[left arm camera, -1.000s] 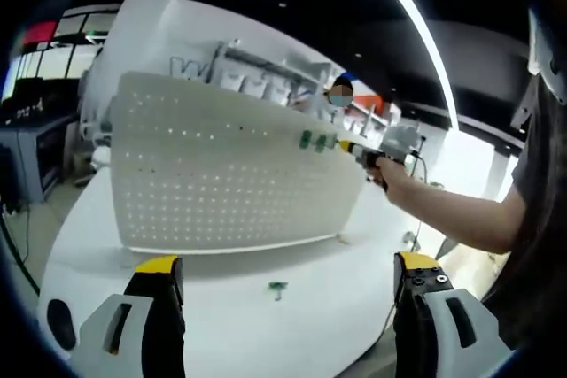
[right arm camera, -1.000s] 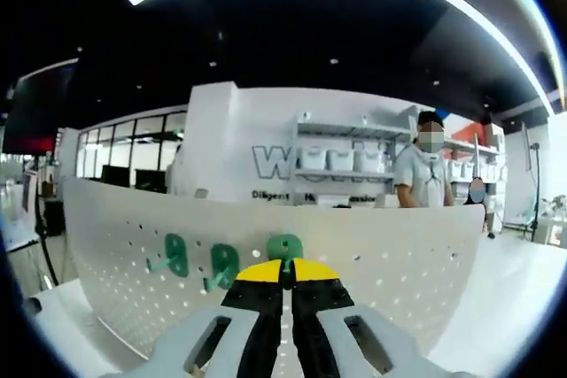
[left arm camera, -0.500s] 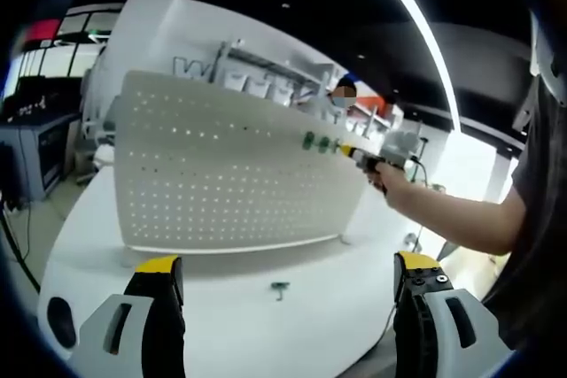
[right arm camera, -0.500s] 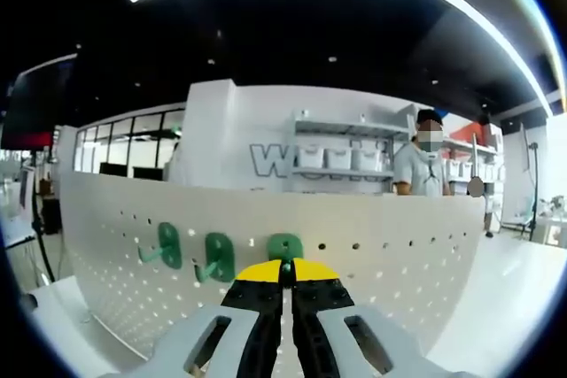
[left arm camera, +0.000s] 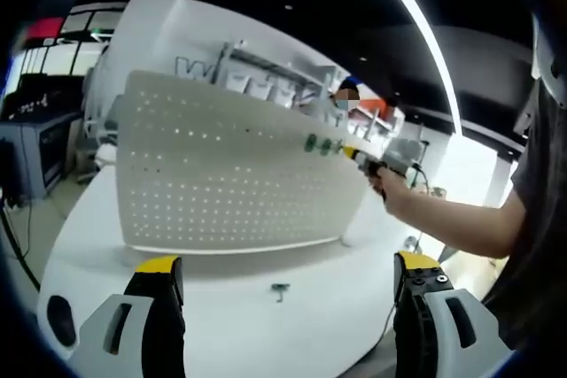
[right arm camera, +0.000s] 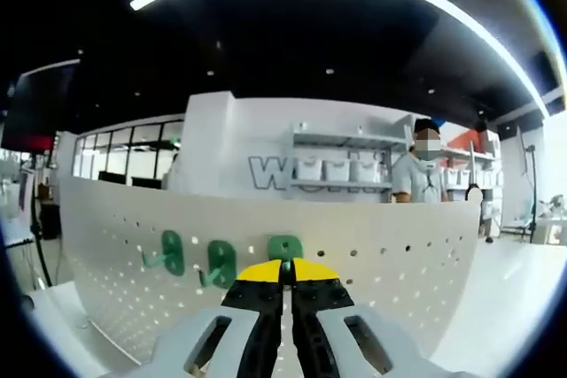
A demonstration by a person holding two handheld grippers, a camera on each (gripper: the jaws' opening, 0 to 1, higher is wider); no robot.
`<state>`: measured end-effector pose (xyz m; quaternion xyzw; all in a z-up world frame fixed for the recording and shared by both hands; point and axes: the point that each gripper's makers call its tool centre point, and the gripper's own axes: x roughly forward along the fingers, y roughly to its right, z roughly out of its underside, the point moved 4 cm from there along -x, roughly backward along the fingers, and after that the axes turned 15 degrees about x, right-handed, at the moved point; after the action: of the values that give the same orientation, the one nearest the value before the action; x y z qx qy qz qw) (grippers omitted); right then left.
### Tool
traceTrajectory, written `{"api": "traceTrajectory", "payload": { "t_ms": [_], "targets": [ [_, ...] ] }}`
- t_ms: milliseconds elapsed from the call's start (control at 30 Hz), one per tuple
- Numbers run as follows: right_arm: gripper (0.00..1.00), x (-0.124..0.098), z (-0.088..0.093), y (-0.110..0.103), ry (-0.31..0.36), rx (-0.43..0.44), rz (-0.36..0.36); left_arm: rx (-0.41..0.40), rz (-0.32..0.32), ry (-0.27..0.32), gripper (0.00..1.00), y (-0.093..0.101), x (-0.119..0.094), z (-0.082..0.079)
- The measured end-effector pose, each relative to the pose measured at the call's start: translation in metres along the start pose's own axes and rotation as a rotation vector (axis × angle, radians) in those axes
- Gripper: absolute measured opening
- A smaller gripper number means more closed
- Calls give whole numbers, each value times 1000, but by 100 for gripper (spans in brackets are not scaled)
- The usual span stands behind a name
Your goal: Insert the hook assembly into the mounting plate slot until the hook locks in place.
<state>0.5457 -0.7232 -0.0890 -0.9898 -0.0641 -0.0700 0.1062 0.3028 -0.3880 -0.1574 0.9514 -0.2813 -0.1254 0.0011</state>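
Now the third green hook point(right arm camera: 284, 250) is pressed into the pegboard point(right arm camera: 381, 263).
It is clamped by the right gripper point(right arm camera: 284, 273); a firm push is judged needed. The left gripper point(left arm camera: 288, 276) is held wide open, empty.

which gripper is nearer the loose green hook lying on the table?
Left. The left gripper hangs just short of the loose green hook on the white table, jaws open. The right gripper is up at the pegboard, far from it.

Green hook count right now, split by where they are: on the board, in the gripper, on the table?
Green plastic hooks hanging on the white pegboard: 2
Green hook held at the board by the right gripper: 1
Green hook lying on the white table: 1
Total: 4
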Motion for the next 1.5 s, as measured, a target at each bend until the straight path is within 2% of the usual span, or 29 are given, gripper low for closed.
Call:
{"api": "traceTrajectory", "payload": {
  "t_ms": [100,333,500,767,1500],
  "targets": [
    [0,1,-5,1,23,9,-14,-5,-8,2,100,-1,-1,0],
    [0,4,1,-4,18,29,-18,-14,-14,13,100,0,-3,2],
    [0,4,5,-4,6,24,-13,-15,-23,-5,100,-5,-8,6],
    [0,3,9,-3,9,32,-6,-7,-14,5,100,-3,-1,1],
    [0,4,16,1,-9,42,4,-11,-21,-2,100,-3,-6,4]
  ]
}}
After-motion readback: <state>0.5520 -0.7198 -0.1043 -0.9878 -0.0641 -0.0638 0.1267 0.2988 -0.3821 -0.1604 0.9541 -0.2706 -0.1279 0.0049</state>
